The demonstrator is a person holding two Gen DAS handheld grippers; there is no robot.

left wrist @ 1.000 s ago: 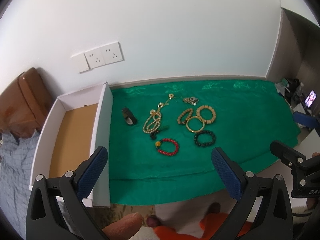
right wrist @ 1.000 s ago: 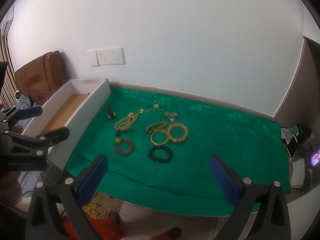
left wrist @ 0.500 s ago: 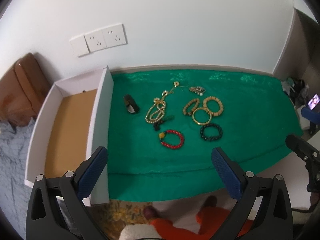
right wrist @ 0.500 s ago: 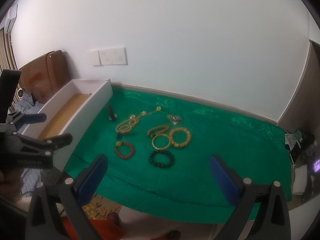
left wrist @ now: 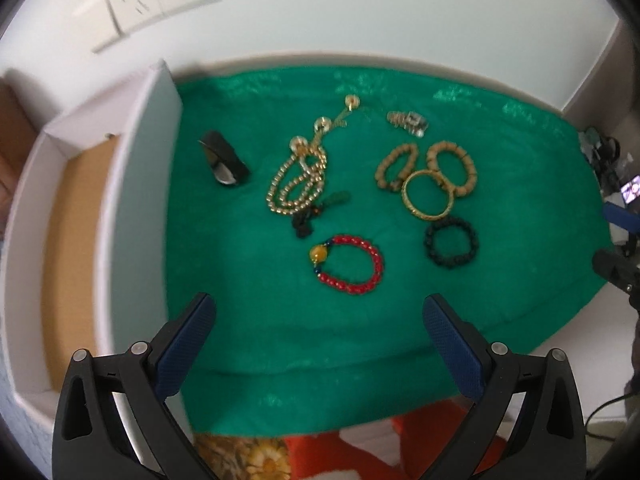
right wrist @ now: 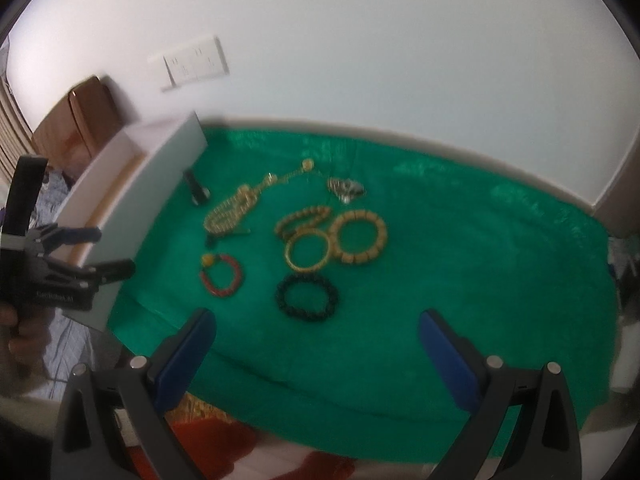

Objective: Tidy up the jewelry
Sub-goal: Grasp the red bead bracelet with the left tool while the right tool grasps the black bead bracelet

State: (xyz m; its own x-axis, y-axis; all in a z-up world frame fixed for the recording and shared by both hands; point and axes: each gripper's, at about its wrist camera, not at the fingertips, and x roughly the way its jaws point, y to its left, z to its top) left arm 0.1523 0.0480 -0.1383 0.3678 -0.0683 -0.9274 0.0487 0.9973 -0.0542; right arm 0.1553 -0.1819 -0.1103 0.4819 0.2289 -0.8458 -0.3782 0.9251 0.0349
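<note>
Even, soft indoor light; both fisheye views motion-blurred, edges bowed, dark corner vignetting.

A green cloth [left wrist: 248,320] covers the counter, which runs along a white wall. At its left end sits a white box [left wrist: 136,208] with a brown floor. On the cloth lie a black clip [left wrist: 224,158], a gold bead necklace [left wrist: 300,184] with a dark tassel, a small silver piece [left wrist: 408,122], two tan bead bracelets [left wrist: 452,168] with a gold bangle [left wrist: 428,196] overlapping them, a black bead bracelet [left wrist: 451,242] and a red bead bracelet [left wrist: 348,258] nearest the front edge
</note>
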